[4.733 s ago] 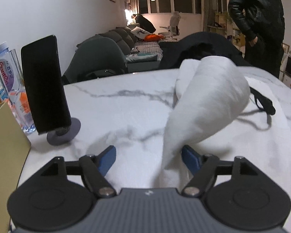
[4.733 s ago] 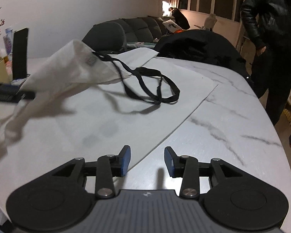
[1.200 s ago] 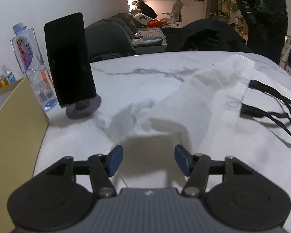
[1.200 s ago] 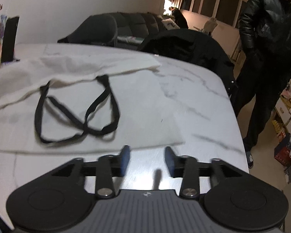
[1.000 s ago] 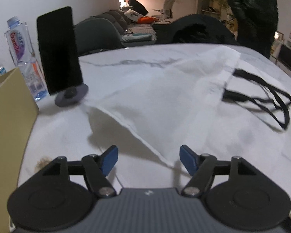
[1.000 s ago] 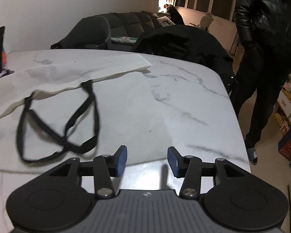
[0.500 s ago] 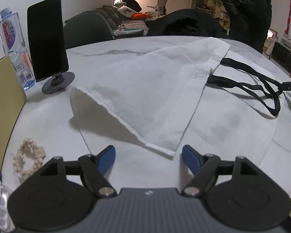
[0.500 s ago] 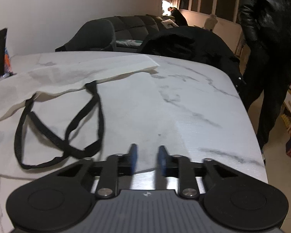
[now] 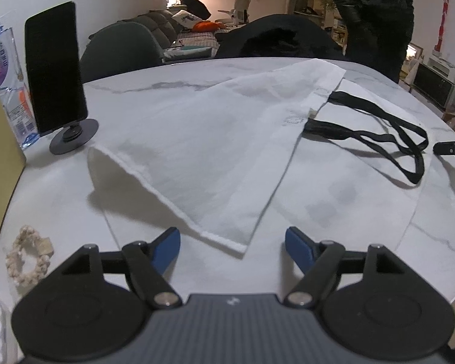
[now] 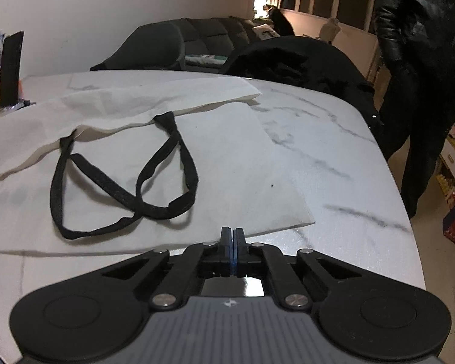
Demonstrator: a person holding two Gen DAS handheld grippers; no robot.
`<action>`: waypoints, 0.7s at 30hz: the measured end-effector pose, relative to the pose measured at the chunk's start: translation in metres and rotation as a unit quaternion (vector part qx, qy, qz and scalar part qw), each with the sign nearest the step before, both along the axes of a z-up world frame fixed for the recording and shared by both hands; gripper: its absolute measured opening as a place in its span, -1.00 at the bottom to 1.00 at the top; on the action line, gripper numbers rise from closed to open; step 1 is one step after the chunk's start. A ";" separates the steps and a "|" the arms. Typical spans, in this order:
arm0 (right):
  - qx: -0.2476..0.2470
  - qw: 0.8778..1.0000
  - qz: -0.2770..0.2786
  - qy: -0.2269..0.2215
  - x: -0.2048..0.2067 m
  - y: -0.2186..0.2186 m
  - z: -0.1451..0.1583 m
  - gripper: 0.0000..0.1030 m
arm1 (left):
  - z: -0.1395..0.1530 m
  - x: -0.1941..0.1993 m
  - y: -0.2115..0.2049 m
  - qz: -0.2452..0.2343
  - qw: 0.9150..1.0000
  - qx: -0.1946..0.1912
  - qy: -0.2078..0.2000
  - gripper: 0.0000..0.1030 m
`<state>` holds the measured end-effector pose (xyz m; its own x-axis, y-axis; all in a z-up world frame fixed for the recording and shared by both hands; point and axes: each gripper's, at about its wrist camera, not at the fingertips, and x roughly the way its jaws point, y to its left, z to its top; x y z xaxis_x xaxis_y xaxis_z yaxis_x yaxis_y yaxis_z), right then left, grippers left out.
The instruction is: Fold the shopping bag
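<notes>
A white shopping bag (image 9: 215, 139) lies spread across the marble table (image 10: 333, 151), one half now laid diagonally over the other where seconds ago it hung bunched in the air, its black handles (image 10: 130, 188) looped on the lower layer; the first fold looks done. The left gripper (image 9: 232, 244), having let the cloth go, hovers with jaws wide apart just short of the folded corner; the right gripper (image 10: 232, 236), open a second ago, has pinched together at the bag's near edge, though whether cloth sits between its tips I cannot tell.
</notes>
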<state>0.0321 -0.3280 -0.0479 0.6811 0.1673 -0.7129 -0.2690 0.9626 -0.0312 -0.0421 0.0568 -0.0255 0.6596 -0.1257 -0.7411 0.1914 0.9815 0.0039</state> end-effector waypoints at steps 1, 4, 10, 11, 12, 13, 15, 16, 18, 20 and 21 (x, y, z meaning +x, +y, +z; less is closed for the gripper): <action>0.003 1.000 -0.002 0.001 0.001 -0.002 0.000 -0.95 | 0.001 -0.001 -0.001 -0.001 1.000 0.001 -0.001 0.46; 0.006 1.000 -0.014 -0.007 0.006 -0.012 0.001 -0.64 | 0.005 -0.004 0.001 0.002 1.000 0.001 -0.003 0.47; 0.026 0.999 -0.025 -0.023 0.017 -0.031 0.003 -0.06 | 0.004 -0.010 0.008 0.016 1.000 0.016 -0.001 0.48; 0.027 0.999 -0.026 -0.022 0.020 -0.033 0.003 -0.01 | 0.003 -0.010 0.010 0.019 1.000 0.016 0.001 0.49; 0.027 0.999 -0.025 -0.019 0.024 -0.034 0.002 0.02 | 0.002 -0.011 0.011 0.022 1.000 0.017 0.004 0.49; 0.026 0.999 -0.024 -0.015 0.028 -0.035 0.001 0.05 | 0.000 -0.012 0.012 0.024 1.000 0.017 0.005 0.49; 0.022 1.000 -0.014 -0.002 0.034 -0.034 -0.004 0.11 | -0.001 -0.013 0.014 0.025 1.000 0.015 0.007 0.51; 0.020 1.000 -0.003 -0.009 0.033 -0.033 -0.005 0.22 | -0.002 -0.014 0.014 0.026 1.000 0.014 0.008 0.54; 0.012 1.000 0.017 -0.019 0.033 -0.029 -0.007 0.30 | -0.002 -0.015 0.016 0.028 1.000 0.011 0.010 0.55; 0.015 0.999 0.023 -0.021 0.034 -0.028 -0.008 0.34 | -0.001 -0.016 0.018 0.030 0.999 0.014 0.010 0.55; 0.016 0.999 0.025 -0.020 0.035 -0.028 -0.009 0.35 | -0.001 -0.017 0.018 0.031 0.999 0.015 0.009 0.55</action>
